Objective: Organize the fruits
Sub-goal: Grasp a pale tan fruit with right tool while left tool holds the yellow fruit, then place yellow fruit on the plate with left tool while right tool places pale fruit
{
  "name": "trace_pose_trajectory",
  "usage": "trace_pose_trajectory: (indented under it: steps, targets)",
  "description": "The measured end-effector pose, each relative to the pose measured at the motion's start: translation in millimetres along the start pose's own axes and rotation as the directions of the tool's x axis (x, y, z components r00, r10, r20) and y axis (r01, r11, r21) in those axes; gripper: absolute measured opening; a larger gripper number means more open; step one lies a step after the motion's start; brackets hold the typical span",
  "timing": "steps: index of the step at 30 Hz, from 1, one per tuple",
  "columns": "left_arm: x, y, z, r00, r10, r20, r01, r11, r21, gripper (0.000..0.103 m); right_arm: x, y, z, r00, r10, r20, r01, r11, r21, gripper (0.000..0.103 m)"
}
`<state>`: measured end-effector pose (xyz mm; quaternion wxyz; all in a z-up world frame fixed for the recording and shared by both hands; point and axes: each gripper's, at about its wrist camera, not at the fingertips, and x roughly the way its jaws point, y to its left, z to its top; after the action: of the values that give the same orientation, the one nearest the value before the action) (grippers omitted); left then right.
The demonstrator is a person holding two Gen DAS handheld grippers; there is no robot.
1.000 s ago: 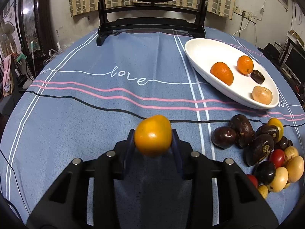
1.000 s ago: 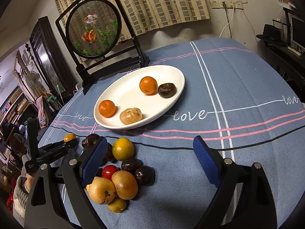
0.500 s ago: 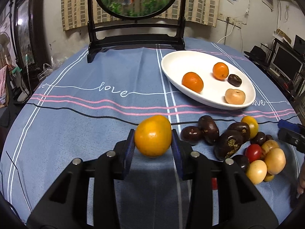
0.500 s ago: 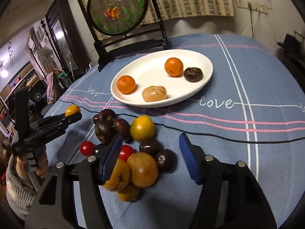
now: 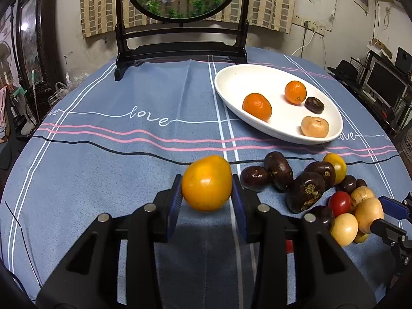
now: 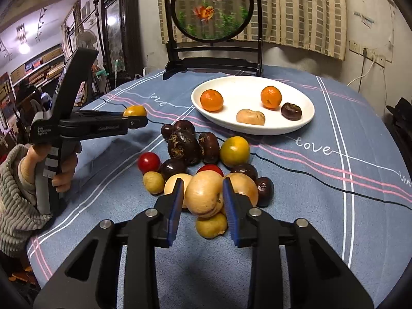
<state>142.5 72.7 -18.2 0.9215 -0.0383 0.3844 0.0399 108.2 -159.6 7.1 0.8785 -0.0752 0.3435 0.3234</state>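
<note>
Round table under a blue tablecloth (image 5: 103, 154): bare cloth across the left and centre of the left wrist view, table edge curving off at lower left and far right. Black-framed goldfish screen (image 5: 180, 13) upright at the far edge, top centre. Oval white plate (image 5: 231, 82) at upper right, long axis slanting from upper left down to lower right, four fruits inside. Loose fruit pile (image 6: 206, 154) just below the plate, clear cloth to the right of it in the right wrist view.

Left gripper (image 5: 207, 193) at lower centre, lifted clear of the cloth, pads pinching a yellow-orange fruit (image 5: 206, 182), roundish, narrower end up.

Right gripper (image 6: 203, 200) at the near edge of the pile, jaws drawn in against both sides of a tan fruit (image 6: 204, 195), roundish, no clear long axis.
</note>
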Motion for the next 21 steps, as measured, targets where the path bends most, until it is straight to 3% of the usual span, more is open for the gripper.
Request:
trace_pose_trajectory:
  steps: [11, 15, 21]
  targets:
    - [2.4, -9.6, -3.0, 1.0, -0.01, -0.006, 0.011, 0.999, 0.048, 0.037, 1.0, -0.9, -2.2, 1.0, 0.008, -0.016, -0.008, 1.0, 0.015, 0.03]
    - [-4.3, -7.2, 3.5, 0.999, -0.027, 0.018, 0.026, 0.999, 0.033, 0.037, -8.7, -17.0, 2.5, 0.999, 0.047, 0.022, -0.049, 0.994, 0.101, 0.03]
    - [0.2, -20.6, 57.1, 0.999, 0.004, 0.044, -0.007, 0.998, 0.062, 0.037, -26.5, -57.4, 41.0, 0.995, 0.039, 0.094, -0.059, 0.975, 0.215, 0.029]
